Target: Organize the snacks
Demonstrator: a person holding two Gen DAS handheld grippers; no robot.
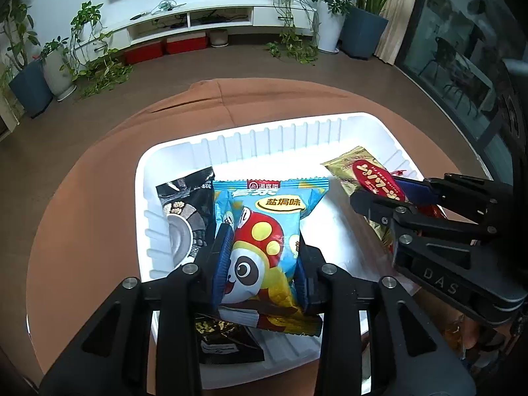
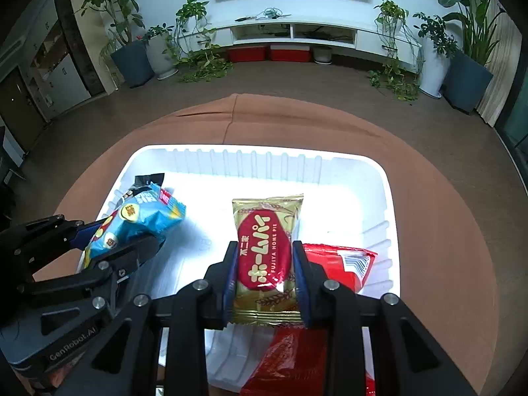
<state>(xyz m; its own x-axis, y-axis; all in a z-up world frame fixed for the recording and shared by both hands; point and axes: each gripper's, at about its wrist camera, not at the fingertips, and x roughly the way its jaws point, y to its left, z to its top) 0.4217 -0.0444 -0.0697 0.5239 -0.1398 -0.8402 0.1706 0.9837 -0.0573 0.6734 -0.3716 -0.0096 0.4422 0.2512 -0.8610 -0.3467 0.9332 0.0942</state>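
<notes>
A white ribbed tray [image 1: 264, 135] [image 2: 346, 171] sits on a round brown-clothed table. My left gripper [image 1: 262, 254] is shut on a blue panda snack pack [image 1: 264, 231] and holds it over the tray's left half; it also shows at left in the right wrist view [image 2: 138, 222]. My right gripper [image 2: 265, 267] is shut on a gold and red Fujiya Home Pie pack [image 2: 267, 250] over the tray's middle; the pack also shows at right in the left wrist view [image 1: 366, 178]. A black snack pack [image 1: 184, 211] lies in the tray's left part. A red pack [image 2: 343, 260] lies in its right part.
Another black packet [image 1: 224, 340] lies at the tray's near edge under my left gripper. A red bag [image 2: 290, 359] lies under my right gripper. The brown tablecloth [image 2: 445, 231] surrounds the tray. Potted plants and a white TV cabinet stand across the floor.
</notes>
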